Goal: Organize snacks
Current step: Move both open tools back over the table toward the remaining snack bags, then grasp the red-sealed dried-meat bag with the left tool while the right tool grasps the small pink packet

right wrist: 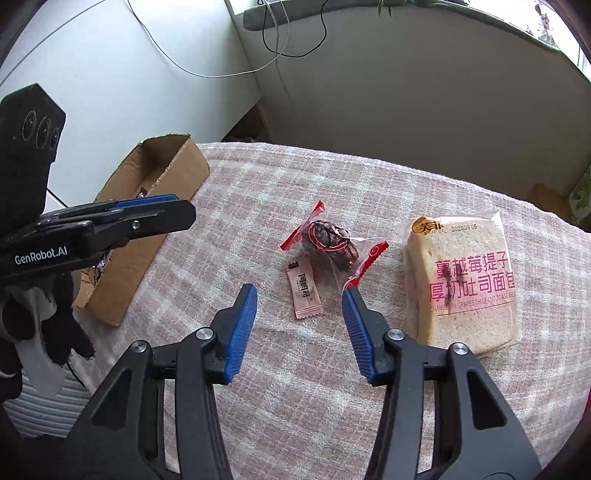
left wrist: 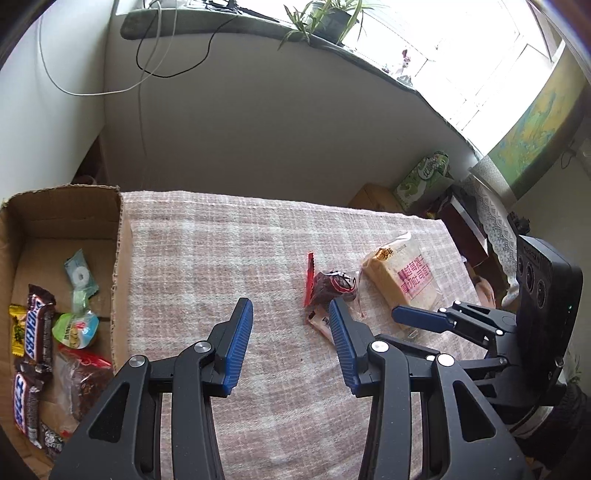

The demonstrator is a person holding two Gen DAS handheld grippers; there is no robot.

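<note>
A cardboard box [left wrist: 122, 258] at the left end of the checked cloth holds Snickers bars [left wrist: 38, 332], a mint candy [left wrist: 79, 275] and other snacks. On the cloth lie a toast bread pack [right wrist: 465, 280], a dark snack in a clear, red-ended wrapper [right wrist: 328, 240] and a small pink sachet [right wrist: 304, 293]. My right gripper [right wrist: 300, 295] hangs open over the sachet, which shows between its blue fingertips with neither pad pressing it. My left gripper [left wrist: 290, 306] is open and empty over bare cloth, just left of the dark snack [left wrist: 332, 286].
The box [right wrist: 147, 236] stands beside the left gripper's fingers [right wrist: 159, 212], held by a gloved hand [right wrist: 37, 314]. Beyond the table's far edge run a grey wall, hanging cables [left wrist: 173, 70] and a sill with a plant [left wrist: 328, 18]. A green carton [left wrist: 424, 177] stands past the right end.
</note>
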